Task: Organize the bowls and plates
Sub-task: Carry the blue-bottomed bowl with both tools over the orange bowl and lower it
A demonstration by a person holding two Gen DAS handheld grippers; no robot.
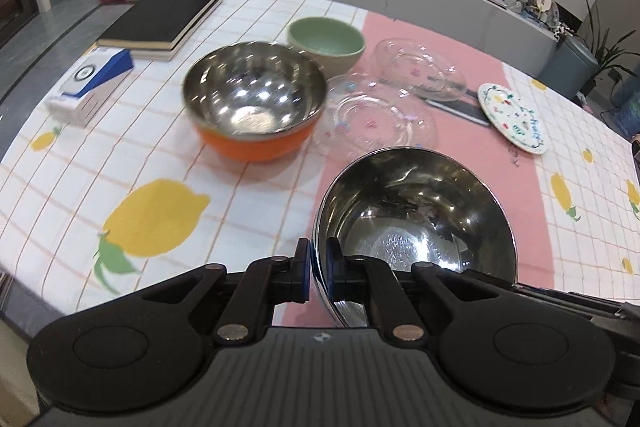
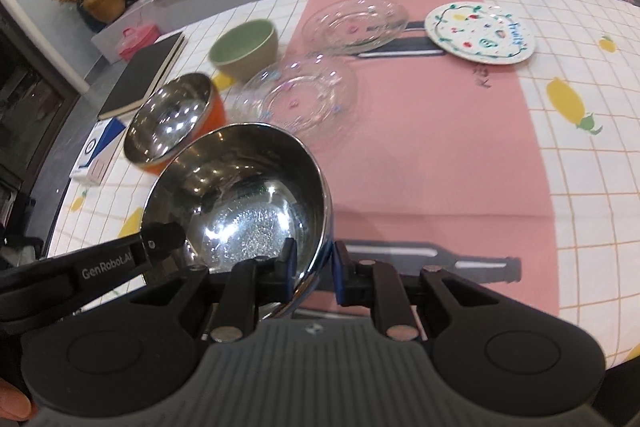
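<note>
Both grippers pinch one steel bowl [image 1: 416,211] by its rim: the left gripper [image 1: 318,267] on the bowl's left edge, the right gripper [image 2: 314,269] on its right edge, holding it tilted above the near part of the table [image 1: 248,187]. Farther off stand an orange bowl [image 1: 254,99], a green bowl [image 1: 326,43], two glass plates [image 1: 376,119] and a painted plate [image 1: 512,117] at the far right.
</note>
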